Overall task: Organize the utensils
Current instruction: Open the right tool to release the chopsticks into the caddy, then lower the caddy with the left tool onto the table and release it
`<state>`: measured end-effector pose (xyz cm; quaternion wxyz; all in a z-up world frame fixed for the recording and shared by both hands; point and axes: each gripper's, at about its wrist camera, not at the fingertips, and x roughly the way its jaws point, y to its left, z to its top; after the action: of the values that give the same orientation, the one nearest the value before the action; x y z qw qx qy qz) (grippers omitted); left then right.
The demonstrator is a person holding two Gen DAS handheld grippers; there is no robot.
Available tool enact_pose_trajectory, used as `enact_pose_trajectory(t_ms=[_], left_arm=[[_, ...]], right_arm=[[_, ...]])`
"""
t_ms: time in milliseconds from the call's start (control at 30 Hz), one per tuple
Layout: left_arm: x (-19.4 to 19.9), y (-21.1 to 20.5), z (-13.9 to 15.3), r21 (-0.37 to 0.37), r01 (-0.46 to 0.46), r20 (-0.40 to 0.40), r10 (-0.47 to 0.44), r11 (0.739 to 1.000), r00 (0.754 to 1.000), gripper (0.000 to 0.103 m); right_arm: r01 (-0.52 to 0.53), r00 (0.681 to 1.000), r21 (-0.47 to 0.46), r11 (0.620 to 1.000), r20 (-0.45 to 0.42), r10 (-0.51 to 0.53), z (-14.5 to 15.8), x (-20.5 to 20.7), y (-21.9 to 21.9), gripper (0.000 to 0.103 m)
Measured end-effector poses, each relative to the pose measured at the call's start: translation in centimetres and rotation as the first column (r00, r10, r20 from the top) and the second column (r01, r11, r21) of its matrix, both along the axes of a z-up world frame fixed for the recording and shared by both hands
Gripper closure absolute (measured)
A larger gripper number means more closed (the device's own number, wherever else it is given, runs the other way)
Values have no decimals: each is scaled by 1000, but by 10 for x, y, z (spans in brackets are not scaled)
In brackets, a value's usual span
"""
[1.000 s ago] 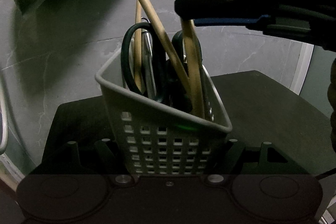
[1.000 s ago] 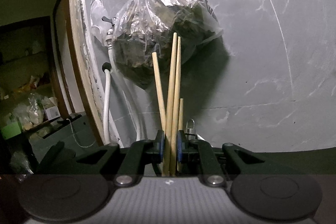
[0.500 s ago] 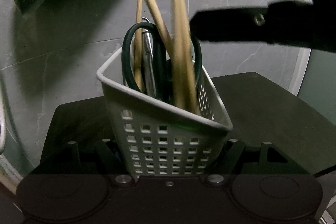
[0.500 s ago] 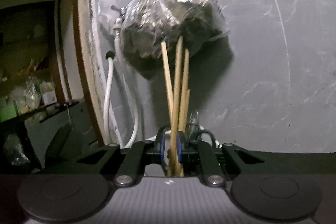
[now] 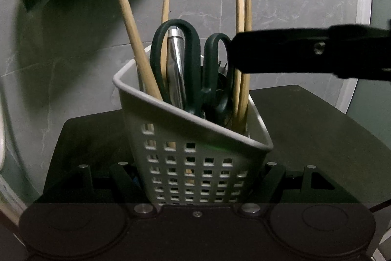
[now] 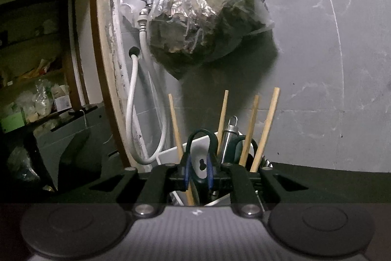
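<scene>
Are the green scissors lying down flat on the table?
No, the green scissors stand upright, handles up, inside the white basket with the chopsticks.

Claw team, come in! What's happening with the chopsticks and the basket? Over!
Left claw clamped on white basket. Right claw just opened, nothing gripped. Chopsticks standing in basket beside scissors. Nothing blocking.

four chopsticks [image 5: 133, 33], one scissors [image 5: 195, 70], one metal handle [image 5: 176, 65], one basket [image 5: 195, 163].
</scene>
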<state>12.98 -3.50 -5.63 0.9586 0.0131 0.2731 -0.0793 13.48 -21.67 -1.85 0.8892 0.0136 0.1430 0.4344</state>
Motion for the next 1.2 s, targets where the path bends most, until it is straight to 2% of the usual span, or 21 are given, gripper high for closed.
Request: enact_pose_trajectory(t_ms=[200, 367, 467, 633, 733, 1000, 1200], left_arm=[[-1, -2, 0, 0, -14, 4, 14, 1000, 1000, 26], [-2, -4, -1, -10, -40, 9, 40, 999, 999, 22], [-5, -5, 0, -18, -61, 14, 62, 998, 998, 19], [-9, -11, 1, -10, -109, 23, 109, 994, 994, 11], [-14, -16, 2, -4, -146, 30, 146, 989, 989, 3], [-34, -27, 8, -8, -218, 49, 218, 976, 975, 1], [-53, -26, 12, -25, -229, 64, 230, 973, 971, 1]], right_arm=[[-4, 1000, 8, 1000, 25, 4, 9, -5, -11, 55], [30, 999, 25, 999, 19, -31, 15, -2, -26, 26], [55, 998, 30, 998, 0, -55, 16, 2, -36, 14], [84, 996, 34, 996, -28, -83, 13, 8, -50, 1], [91, 995, 37, 995, -38, -89, 11, 10, -58, 0], [94, 993, 43, 995, -75, -91, 9, 12, -69, 0], [140, 987, 57, 988, -82, -136, 11, 3, -73, 0]])
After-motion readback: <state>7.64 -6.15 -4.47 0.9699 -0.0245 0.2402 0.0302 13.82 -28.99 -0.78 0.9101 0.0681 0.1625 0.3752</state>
